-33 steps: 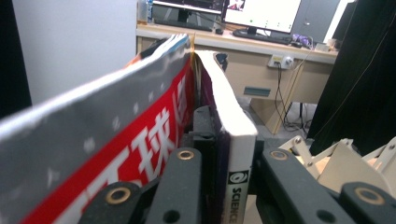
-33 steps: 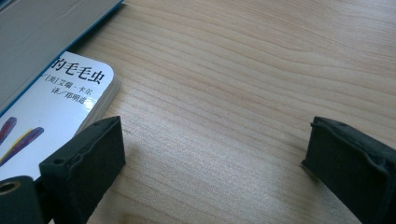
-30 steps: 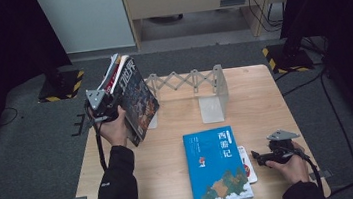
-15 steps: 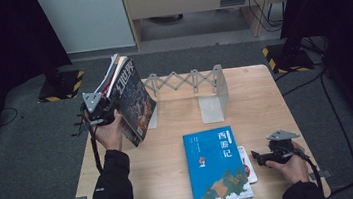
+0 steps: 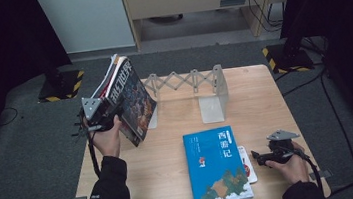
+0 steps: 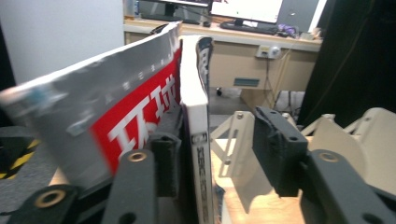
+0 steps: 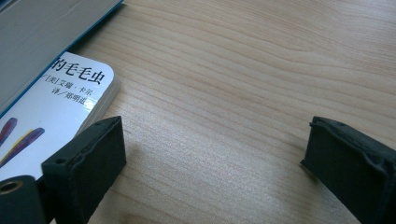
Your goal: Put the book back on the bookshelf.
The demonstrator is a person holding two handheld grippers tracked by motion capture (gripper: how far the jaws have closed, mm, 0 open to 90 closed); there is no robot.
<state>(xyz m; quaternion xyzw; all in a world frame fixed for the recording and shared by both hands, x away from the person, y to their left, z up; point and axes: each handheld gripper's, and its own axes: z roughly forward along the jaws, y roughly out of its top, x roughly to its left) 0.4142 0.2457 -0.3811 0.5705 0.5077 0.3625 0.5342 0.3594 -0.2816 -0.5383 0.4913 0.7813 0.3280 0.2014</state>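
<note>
Books (image 5: 126, 97) are leaning in a bunch at the left end of the rack (image 5: 187, 80), tipped toward the table's left edge, and the left gripper (image 5: 100, 119) is propping them there, seemingly to keep them from toppling off the open end. In the left gripper view its jaws are standing apart, with the thick white book (image 6: 196, 135) sitting between them nearer the left jaw and the red-and-silver book (image 6: 93, 116) bulging outside it, so it is bracing rather than pinching. I am counting about three or four books in that bunch; the spines overlap too much to be sure. Two more are lying flat near the front edge: a blue book (image 5: 215, 165) on top of a small white book (image 5: 246, 164), probably waiting their turn for the rack. The right gripper (image 5: 266, 155) is resting on the table (image 5: 265, 99) just beside that white book (image 7: 56, 98), jaws spread wide and holding nothing, likely readying to take it. One rack, two grippers.
</note>
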